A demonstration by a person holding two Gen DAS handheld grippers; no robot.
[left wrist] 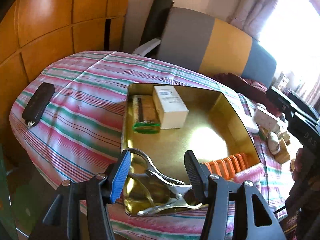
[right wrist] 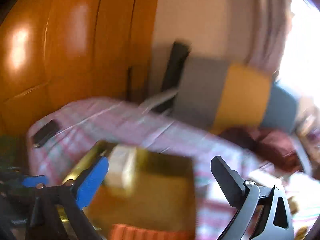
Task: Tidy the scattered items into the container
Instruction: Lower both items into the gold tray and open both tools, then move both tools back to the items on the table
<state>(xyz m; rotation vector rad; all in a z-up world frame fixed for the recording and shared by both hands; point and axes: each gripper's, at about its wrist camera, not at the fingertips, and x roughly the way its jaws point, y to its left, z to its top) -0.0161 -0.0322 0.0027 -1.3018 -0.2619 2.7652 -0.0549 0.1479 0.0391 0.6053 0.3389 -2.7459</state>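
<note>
While the gold tin [left wrist: 236, 108] sits mid-table on the striped cloth [left wrist: 80, 104], we read the job as partly done. Going left to right: a dark key fob [left wrist: 39, 104] lies alone at the cloth's far left, well apart from the tin. Inside the tin we see a green-edged packet [left wrist: 146, 118], a white box [left wrist: 170, 108] beside it, and an orange ridged piece [left wrist: 230, 164] at the near wall. Our left gripper [left wrist: 158, 172] pinches a metal clamp [left wrist: 160, 188] over the tin's near rim, not yet released. To the right, several small items [left wrist: 270, 124] wait outside the tin. Our right gripper [right wrist: 160, 180] is spread wide and empty above the tin; that view is blurred.
</note>
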